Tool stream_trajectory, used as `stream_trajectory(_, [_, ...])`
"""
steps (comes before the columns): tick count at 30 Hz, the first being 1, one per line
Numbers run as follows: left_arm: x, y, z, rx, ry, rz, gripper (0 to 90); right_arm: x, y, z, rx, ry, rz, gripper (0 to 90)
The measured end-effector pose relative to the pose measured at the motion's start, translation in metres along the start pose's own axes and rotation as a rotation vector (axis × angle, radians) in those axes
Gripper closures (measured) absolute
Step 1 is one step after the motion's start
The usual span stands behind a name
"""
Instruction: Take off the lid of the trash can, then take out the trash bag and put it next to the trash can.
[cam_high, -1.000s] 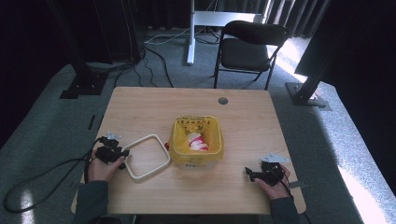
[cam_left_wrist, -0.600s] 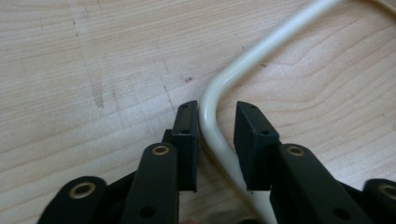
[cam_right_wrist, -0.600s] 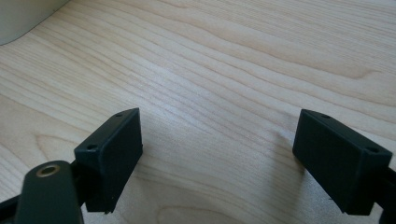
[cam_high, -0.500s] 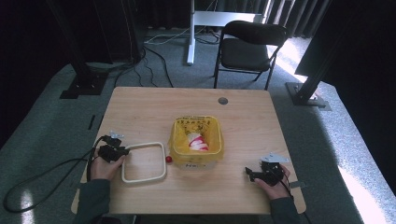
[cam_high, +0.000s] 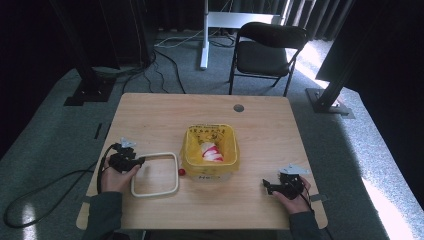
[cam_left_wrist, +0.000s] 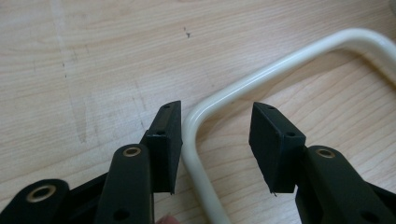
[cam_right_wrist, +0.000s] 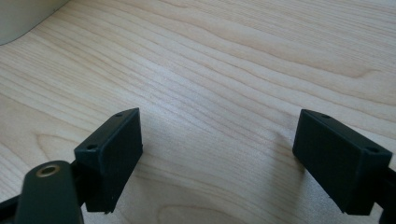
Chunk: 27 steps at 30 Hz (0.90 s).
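Note:
A white rounded-rectangle frame (cam_high: 156, 194) lies flat on the wooden table (cam_high: 150, 120), just left of a yellow bin (cam_high: 207, 172). My left gripper (cam_high: 142, 161) sits at the frame's left end. In the left gripper view its jaws (cam_left_wrist: 215, 126) have just been opening and stand apart, with the frame's corner (cam_left_wrist: 280, 60) running between them close to the left pad (cam_left_wrist: 163, 140); neither pad presses on it. My right gripper (cam_high: 267, 186) rests near the front right of the table, and in the right gripper view it (cam_right_wrist: 219, 140) is open wide over bare wood.
The yellow bin holds a red-and-white object (cam_high: 211, 151). A small red thing (cam_high: 181, 172) lies at the bin's front left corner. A round hole (cam_high: 238, 107) is near the table's far edge. Behind the table stands a black folding chair (cam_high: 267, 50).
The white frame, tilted up beside the bin a second ago, now lies flat on the table. The left hand shifted slightly. The right hand has kept still.

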<state>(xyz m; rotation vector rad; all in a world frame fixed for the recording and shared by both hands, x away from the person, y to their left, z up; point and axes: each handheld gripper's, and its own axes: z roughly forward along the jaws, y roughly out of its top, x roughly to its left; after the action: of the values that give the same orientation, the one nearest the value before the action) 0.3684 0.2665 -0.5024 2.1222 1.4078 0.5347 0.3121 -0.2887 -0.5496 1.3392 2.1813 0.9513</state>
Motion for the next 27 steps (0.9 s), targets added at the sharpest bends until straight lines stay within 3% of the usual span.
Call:
stream_trajectory(12, [-0.013, 0.005, -0.006, -0.049, -0.019, 0.027, 49.3, 0.0, 0.0, 0.0, 0.001, 0.0, 0.001, 15.2])
stream_trajectory(27, [-0.034, 0.013, -0.007, -0.097, -0.112, 0.063, 48.2, 0.0, 0.0, 0.0, 0.0, 0.0, 0.001, 15.2])
